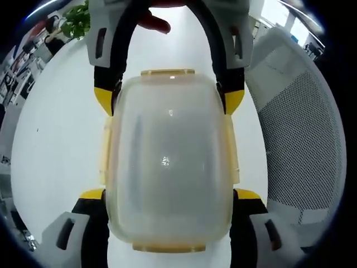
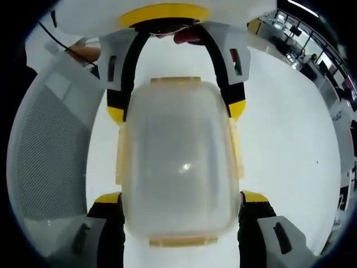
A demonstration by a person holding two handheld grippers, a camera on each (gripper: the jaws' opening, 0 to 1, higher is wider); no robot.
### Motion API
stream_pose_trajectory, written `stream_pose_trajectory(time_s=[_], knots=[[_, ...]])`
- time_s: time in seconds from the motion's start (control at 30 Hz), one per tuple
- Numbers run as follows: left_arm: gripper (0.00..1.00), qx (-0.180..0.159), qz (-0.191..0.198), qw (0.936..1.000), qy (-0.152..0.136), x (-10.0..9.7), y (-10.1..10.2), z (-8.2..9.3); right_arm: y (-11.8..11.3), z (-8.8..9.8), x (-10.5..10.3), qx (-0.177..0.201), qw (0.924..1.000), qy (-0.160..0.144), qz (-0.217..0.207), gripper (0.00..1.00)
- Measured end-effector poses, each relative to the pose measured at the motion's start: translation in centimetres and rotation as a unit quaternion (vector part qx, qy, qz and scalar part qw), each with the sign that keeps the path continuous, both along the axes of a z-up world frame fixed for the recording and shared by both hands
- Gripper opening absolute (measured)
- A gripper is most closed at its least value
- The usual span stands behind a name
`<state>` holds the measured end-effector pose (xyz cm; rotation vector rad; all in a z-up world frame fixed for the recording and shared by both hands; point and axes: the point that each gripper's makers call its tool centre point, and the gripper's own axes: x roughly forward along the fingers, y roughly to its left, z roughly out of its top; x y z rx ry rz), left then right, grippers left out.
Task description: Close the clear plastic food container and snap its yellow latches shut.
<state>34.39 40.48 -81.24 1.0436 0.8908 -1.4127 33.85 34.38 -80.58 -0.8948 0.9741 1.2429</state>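
The clear plastic food container (image 1: 167, 162) sits on the white table (image 1: 61, 123) with its lid on. Pale yellow latches (image 1: 167, 73) line its ends and long sides. My left gripper (image 1: 170, 195) straddles the near end, its yellow-tipped jaws pressed against both sides. My right gripper (image 1: 169, 100) clasps the far end the same way. In the right gripper view the container (image 2: 178, 162) lies between my right gripper (image 2: 181, 198) at the bottom and my left gripper (image 2: 175, 109) at the top. Whether each latch is snapped down is unclear.
A white mesh chair (image 1: 301, 139) stands beside the table, also seen as the mesh chair (image 2: 50, 151) in the right gripper view. A green plant (image 1: 78, 19) sits at the table's far edge. A hand (image 1: 153, 22) holds the opposite gripper.
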Motion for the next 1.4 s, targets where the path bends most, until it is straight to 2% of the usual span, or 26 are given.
stream_pose_trajectory(time_s=[0.2, 1.4], knots=[[0.91, 0.009, -0.001, 1.0, -0.001, 0.8, -0.2, -0.1, -0.2, 0.0, 0.7, -0.002, 1.0, 0.0, 0.0, 0.85], [0.91, 0.013, -0.004, 0.9999, -0.002, 5.9, -0.2, 0.0, -0.3, 0.0, 5.7, -0.004, 1.0, -0.004, -0.004, 0.85]])
